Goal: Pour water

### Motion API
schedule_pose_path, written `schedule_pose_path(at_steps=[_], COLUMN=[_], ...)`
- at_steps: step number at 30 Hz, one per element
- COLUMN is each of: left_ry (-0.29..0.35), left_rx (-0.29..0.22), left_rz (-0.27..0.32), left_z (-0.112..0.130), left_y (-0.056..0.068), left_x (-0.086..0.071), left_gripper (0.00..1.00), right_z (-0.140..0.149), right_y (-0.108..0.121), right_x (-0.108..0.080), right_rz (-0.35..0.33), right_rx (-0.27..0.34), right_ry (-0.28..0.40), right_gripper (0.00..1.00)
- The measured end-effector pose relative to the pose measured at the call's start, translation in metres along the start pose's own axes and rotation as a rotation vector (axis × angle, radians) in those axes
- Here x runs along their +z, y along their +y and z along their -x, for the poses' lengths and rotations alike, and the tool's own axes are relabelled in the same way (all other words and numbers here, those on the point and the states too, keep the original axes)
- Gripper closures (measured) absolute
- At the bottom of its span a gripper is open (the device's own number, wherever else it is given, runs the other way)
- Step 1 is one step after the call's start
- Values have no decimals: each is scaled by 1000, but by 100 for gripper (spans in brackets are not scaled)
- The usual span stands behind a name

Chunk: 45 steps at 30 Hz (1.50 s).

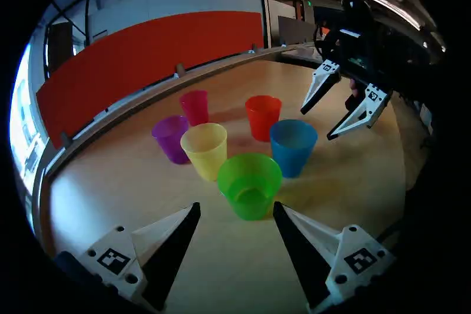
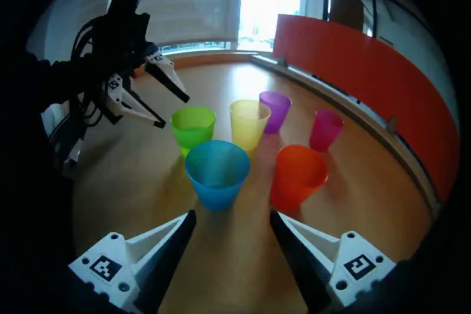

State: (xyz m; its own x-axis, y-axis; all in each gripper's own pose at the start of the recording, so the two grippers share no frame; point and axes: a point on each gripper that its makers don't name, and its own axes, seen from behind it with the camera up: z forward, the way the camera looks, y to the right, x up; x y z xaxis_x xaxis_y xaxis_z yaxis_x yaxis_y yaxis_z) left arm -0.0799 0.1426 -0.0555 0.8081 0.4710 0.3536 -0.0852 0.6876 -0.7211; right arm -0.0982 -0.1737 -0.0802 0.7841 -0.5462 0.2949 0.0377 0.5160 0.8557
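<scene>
Crowding is the main hazard. In the left gripper view, six translucent plastic cups stand bunched at the frame's centre on the pale wooden table. The green translucent plastic cup is nearest, just above the left gripper, whose fingers are spread wide and hold nothing. The yellow translucent plastic cup and the blue translucent plastic cup sit just beside the green one, so a wide closing grip could, I judge, knock a neighbour over. At upper right the right gripper hangs above the table, parted and empty. In the right gripper view, that gripper's fingers gape at the bottom of the frame, with the blue cup just above them and the orange-red translucent plastic cup near it at centre right. The left gripper shows at upper left beside the green cup. Whether any cup holds water I cannot tell. Thin cups like these may buckle or slip if squeezed hard, spilling mid-pour.
</scene>
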Motion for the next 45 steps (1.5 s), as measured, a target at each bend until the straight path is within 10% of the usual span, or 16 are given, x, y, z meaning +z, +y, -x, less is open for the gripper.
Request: schedule_pose_path(at_steps=[26, 45], left_ry=[95, 241], left_rx=[-82, -172], left_rz=[-164, -323], left_z=[-1, -19], left_y=[-36, -78], left_x=[-40, -64], left_gripper=[8, 8], right_z=[14, -13], right_y=[22, 72], right_x=[-42, -78], right_rz=[206, 469], right_rx=[209, 247], right_ry=[103, 231], right_gripper=[3, 3])
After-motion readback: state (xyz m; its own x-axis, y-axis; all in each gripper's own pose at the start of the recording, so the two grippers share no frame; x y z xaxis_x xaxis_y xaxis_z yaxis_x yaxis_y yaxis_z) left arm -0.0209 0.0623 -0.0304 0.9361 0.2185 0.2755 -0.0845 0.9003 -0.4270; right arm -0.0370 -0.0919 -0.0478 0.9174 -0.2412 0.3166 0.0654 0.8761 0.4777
